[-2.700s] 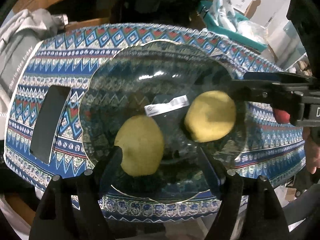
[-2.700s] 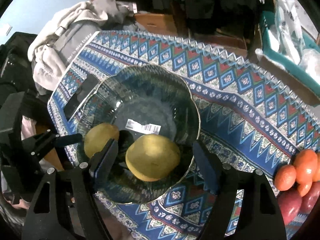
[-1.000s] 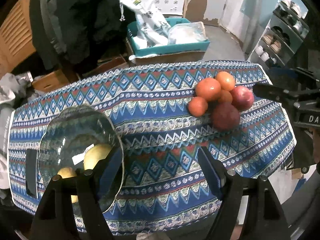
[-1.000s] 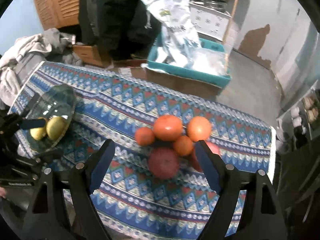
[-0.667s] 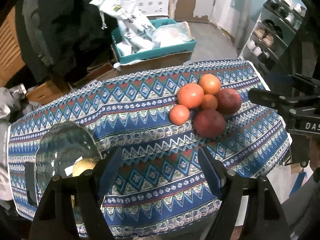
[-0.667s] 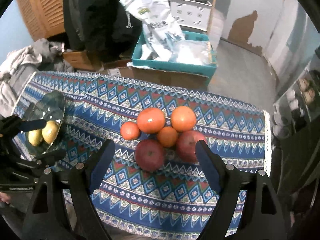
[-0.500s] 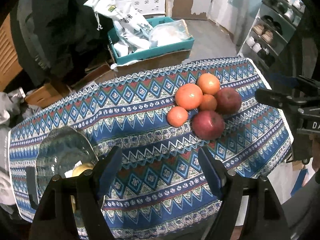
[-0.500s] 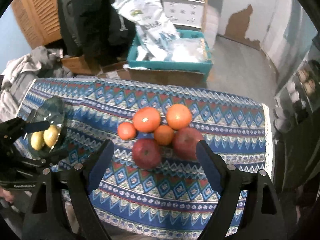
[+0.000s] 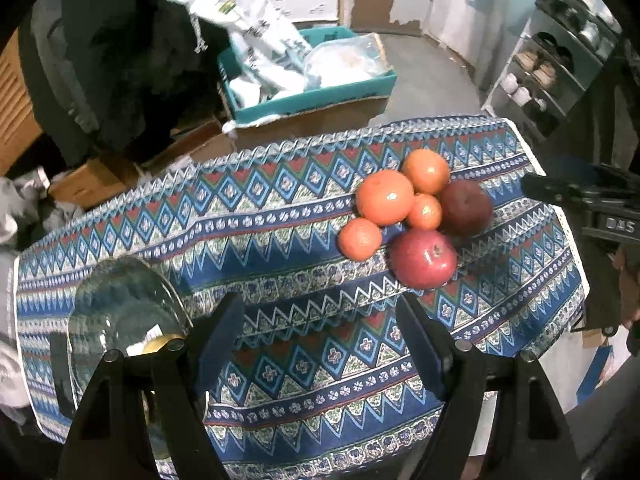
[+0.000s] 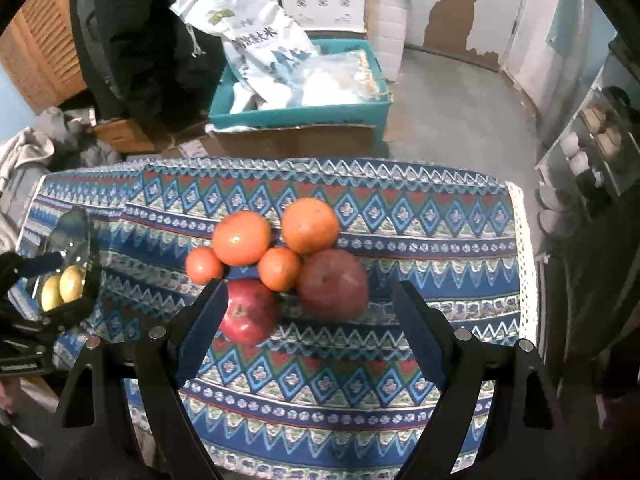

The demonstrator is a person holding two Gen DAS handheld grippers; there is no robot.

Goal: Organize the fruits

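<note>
Hovering over fruit pile (image 10: 276, 264) on tabletop (image 10: 420, 216), we hold right gripper (image 10: 308, 312) fingers spread, empty; left gripper (image 9: 320, 332) likewise, beside glass bowl (image 9: 120, 300). We should straddle nearest red apple (image 10: 250, 312) squarely, clenching gently.

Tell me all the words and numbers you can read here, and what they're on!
"DAS", cut off at the picture's edge: on the right gripper, seen from the left wrist view.
White sack in the teal box: dark printed characters, too blurred to read.
Sticker in the glass bowl: unreadable.
</note>
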